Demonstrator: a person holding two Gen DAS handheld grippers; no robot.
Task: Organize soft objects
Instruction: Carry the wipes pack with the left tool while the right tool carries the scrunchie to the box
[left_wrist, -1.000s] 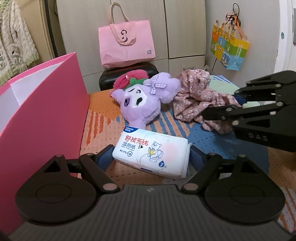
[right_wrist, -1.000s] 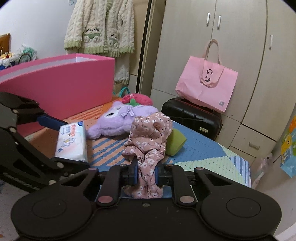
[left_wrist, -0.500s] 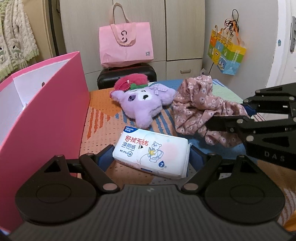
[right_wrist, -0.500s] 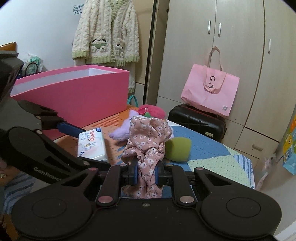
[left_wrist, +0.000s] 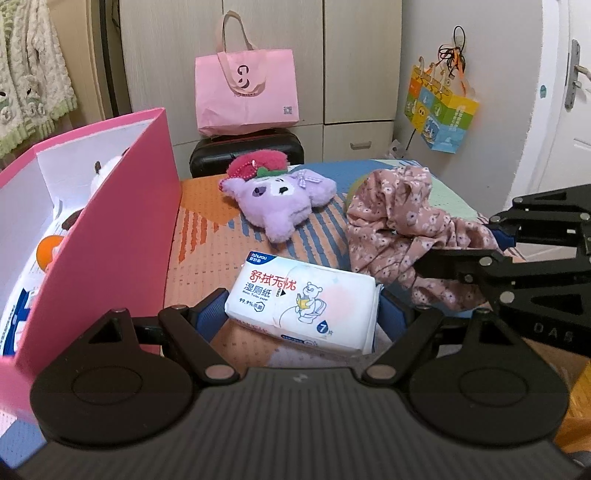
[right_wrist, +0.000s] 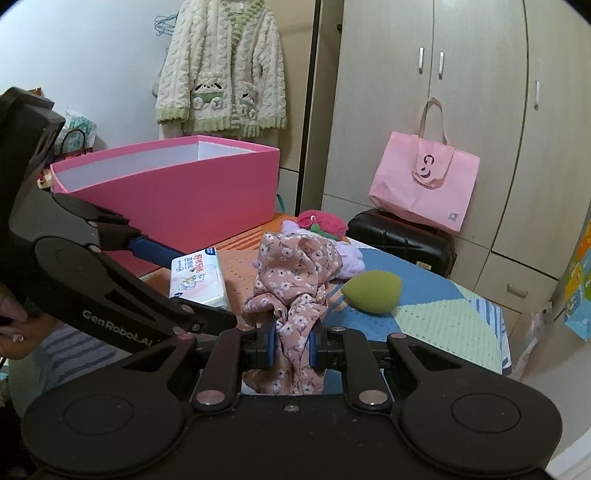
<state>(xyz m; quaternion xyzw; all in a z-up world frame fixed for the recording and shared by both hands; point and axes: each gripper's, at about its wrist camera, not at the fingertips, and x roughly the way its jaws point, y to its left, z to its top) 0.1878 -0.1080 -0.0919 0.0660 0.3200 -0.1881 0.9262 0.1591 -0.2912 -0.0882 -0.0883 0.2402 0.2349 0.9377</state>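
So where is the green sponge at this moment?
In the right wrist view the green sponge lies on the blue part of the mat, just right of the floral cloth held by the right gripper, in front of the black suitcase.

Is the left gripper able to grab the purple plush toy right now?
Probably not yet. The left gripper already has its fingers closed on the wipes pack, so they are full. The purple plush toy lies farther back on the mat, with nothing between; the pack would have to go first.
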